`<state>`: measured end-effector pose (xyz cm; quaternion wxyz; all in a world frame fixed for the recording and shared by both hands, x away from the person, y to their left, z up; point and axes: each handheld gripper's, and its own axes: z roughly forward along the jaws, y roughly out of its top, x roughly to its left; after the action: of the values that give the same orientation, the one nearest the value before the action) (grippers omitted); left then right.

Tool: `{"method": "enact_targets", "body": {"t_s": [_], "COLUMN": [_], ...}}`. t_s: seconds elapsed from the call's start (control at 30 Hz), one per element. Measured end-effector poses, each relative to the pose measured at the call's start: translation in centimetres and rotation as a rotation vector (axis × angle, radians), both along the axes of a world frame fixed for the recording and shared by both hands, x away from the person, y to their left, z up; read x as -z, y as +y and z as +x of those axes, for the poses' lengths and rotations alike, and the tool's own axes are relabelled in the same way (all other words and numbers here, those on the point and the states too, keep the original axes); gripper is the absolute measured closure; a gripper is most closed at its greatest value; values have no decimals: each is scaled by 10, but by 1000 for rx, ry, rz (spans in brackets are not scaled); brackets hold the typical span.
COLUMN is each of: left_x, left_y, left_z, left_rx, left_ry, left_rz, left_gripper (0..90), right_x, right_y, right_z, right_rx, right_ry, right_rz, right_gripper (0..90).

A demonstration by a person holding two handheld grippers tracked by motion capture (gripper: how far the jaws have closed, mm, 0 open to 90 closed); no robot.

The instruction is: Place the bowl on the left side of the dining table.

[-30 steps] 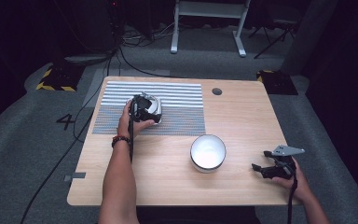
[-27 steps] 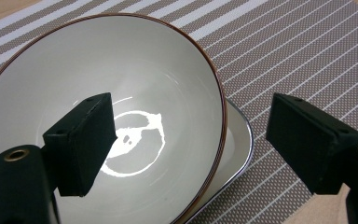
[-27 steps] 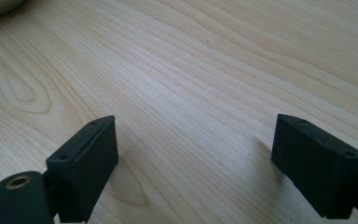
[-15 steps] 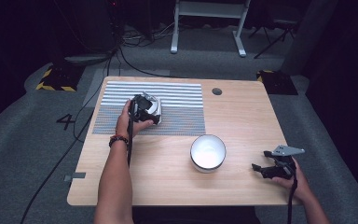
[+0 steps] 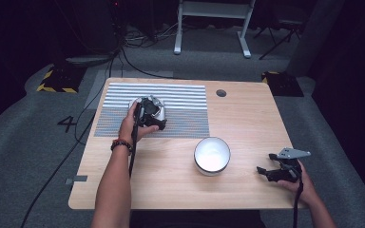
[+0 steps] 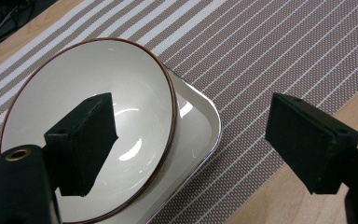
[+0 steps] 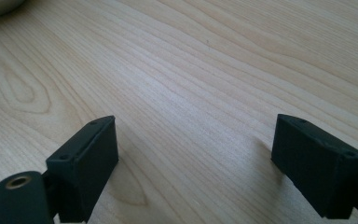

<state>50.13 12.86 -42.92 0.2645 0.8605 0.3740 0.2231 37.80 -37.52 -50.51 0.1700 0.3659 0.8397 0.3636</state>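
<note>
Your bench (image 5: pixel 247 118) carries a striped mat (image 5: pixel 180 114) at upper left of the high view. On it a square tray (image 6: pixel 200 135) holds a brown-rimmed bowl (image 6: pixel 74 107). Your left gripper (image 6: pixel 191 135) hangs over them, fingers wide open. Your right gripper (image 5: pixel 278 172), lower right, rests open-fingered on bare wood.

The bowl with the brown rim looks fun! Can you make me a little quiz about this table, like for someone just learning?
1. True or false: the left claw is open above the brown-rimmed bowl.
2. What does the brown-rimmed bowl sit on? A) bare wood B) a white squarish plate C) the floor
3. Fill in: the right claw rests open over the wooden ____.

Key: 1 true; 2 B; 3 table.
</note>
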Motion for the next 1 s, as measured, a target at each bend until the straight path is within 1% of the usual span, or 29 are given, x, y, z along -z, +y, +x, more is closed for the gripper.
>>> {"method": "enact_targets", "body": {"t_s": [0.13, 0.17, 0.2, 0.27, 0.33, 0.37, 0.4, 0.5, 0.53, 0.57, 0.6, 0.63, 0.67, 0.7, 0.73, 0.77, 0.8, 0.83, 0.87, 0.9, 0.93, 0.97, 1.0], "left_x": [-2, -3, -6, -6, -6, -6, -7, -7, -7, -8, -8, -9, -9, -9, -10, -10, -12, -12, -13, -13, -13, -13, -13], "left_y": [-1, -1, -2, -4, -6, -7, -9, -10, -11, -12, -12, -12, -13, -13, -14, -14, -14, -14, -14, -14, -15, -15, -16], "left_z": [-3, -3, -5, -7, -9, -10, -13, -15, -18, -18, -18, -19, -22, -22, -24, -24, -27, -28, -31, -31, -33, -33, -34], "left_rx": [11, 21, 25, 24, 38, 41, 56, 61, 59, 76, 76, 78, 82, 82, 89, 95, 93, 103, 90, 104, 106, 111, 108], "left_ry": [3, 4, 6, 5, -11, -12, -7, -5, -1, -3, -3, -7, -2, -2, -6, -22, -10, -19, -15, -16, -20, -11, -5], "left_rz": [-8, -8, -7, -7, 3, 8, 14, 21, 11, 21, 21, 29, 17, 17, 14, 20, 20, 19, 4, 7, 11, 21, 13], "left_gripper": [163, 163, 163, 163, 163, 163, 163, 163, 163, 163, 163, 163, 163, 163, 163, 163, 163, 163, 163, 163, 163, 163, 163], "right_x": [0, 0, 0, 0, 0, 0, 0, 0, 0, 0, 0, 0, 0, 0, 0, 0, 0, 0, 0, 0, 0, 0, 0], "right_y": [0, 0, 0, 0, 0, 0, 0, 0, 0, 0, 0, 0, 0, 0, 0, 0, 0, 0, 0, 0, 0, 0, 0], "right_z": [0, 0, 0, 0, 0, 0, 0, 0, 0, 0, 0, 0, 0, 0, 0, 0, 0, 0, 0, 0, 0, 0, 0], "right_rx": [0, 0, 0, 0, 1, 0, -2, 1, 0, 1, 1, 2, 1, 1, 0, 0, 0, 0, 0, 0, 0, 1, 0], "right_ry": [0, 0, 0, 0, 1, 0, -2, 1, 0, 1, 1, 2, 2, 2, 0, 0, 0, 0, 1, 0, 0, 1, -1], "right_rz": [0, 0, 0, 0, -1, 0, -1, 0, 0, 1, 1, 1, 1, 1, -1, 0, 0, 0, 0, 0, 0, 1, -1], "right_gripper": [147, 147, 146, 147, 147, 147, 147, 147, 147, 147, 147, 147, 146, 146, 147, 147, 146, 147, 146, 147, 146, 147, 147]}}
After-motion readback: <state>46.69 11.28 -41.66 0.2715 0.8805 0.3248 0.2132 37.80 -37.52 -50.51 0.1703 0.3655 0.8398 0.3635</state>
